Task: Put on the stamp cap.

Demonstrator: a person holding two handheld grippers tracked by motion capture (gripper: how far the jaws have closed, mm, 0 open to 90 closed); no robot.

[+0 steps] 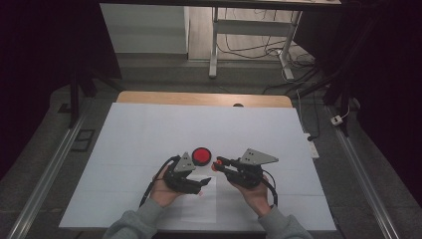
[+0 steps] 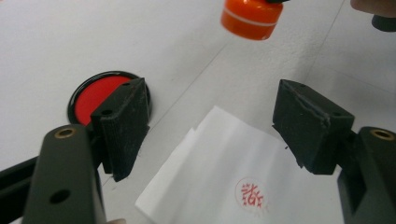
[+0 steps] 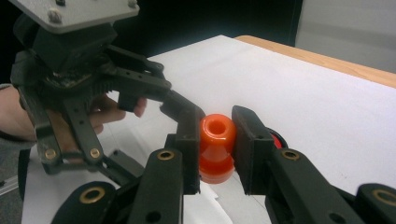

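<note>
An orange stamp (image 3: 216, 147) sits clamped between the right gripper's (image 3: 215, 154) jaws at the centre of the right gripper view, lifted clear of the table. Below it, at the bottom of the left gripper view, a paper slip (image 2: 224, 182) bears a red seal print (image 2: 252, 194). The left gripper (image 2: 210, 128) stands wide over the slip, holding nothing, a red ink pad (image 2: 95, 95) at left, white table (image 1: 149, 129) beneath

White table cover (image 1: 149, 134), wooden edge (image 1: 199, 98), desk frame (image 1: 214, 45) beyond.
</note>
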